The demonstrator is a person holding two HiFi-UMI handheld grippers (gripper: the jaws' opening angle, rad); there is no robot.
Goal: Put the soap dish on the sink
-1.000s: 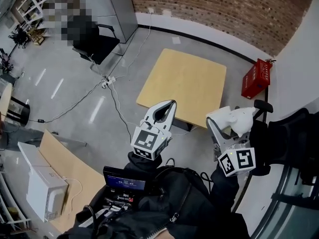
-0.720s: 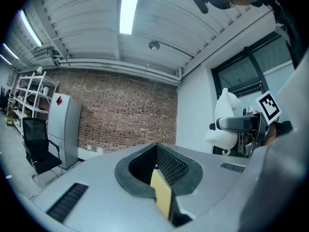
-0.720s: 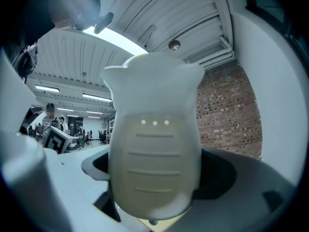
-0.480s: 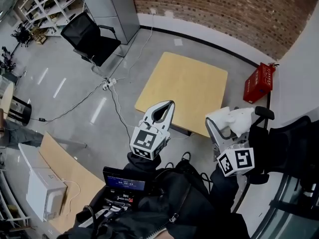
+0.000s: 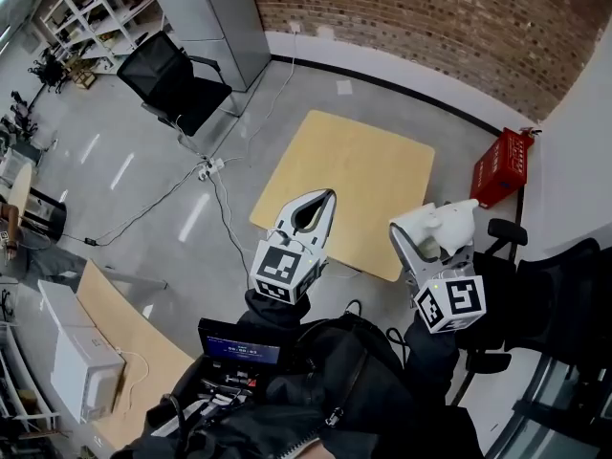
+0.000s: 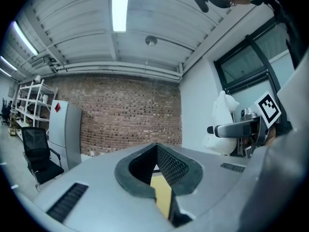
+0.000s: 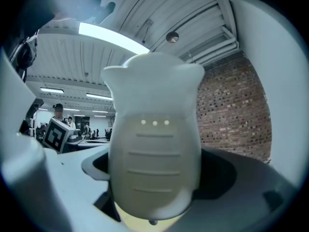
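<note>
My right gripper [image 5: 427, 240] is shut on a white soap dish [image 5: 438, 226], held up in the air over the edge of a square wooden table [image 5: 349, 185]. In the right gripper view the soap dish [image 7: 153, 139] fills the middle, ribbed side toward the camera, standing between the jaws. My left gripper [image 5: 312, 210] is held up beside it, shut with nothing between its tips [image 6: 161, 178]. From the left gripper view the soap dish [image 6: 219, 129] shows at the right, clamped in the other gripper. No sink is in view.
A black office chair [image 5: 172, 79] and a grey cabinet [image 5: 215, 17] stand at the back left, by a brick wall [image 5: 430, 17]. A red crate [image 5: 499, 168] lies right of the table. Cables [image 5: 206, 170] run across the floor. Another black chair [image 5: 545, 304] is close at the right.
The view has shifted, so the table and chair sit slightly lower and more to the left. Both grippers have risen a little, the right one still clamping the soap dish.
</note>
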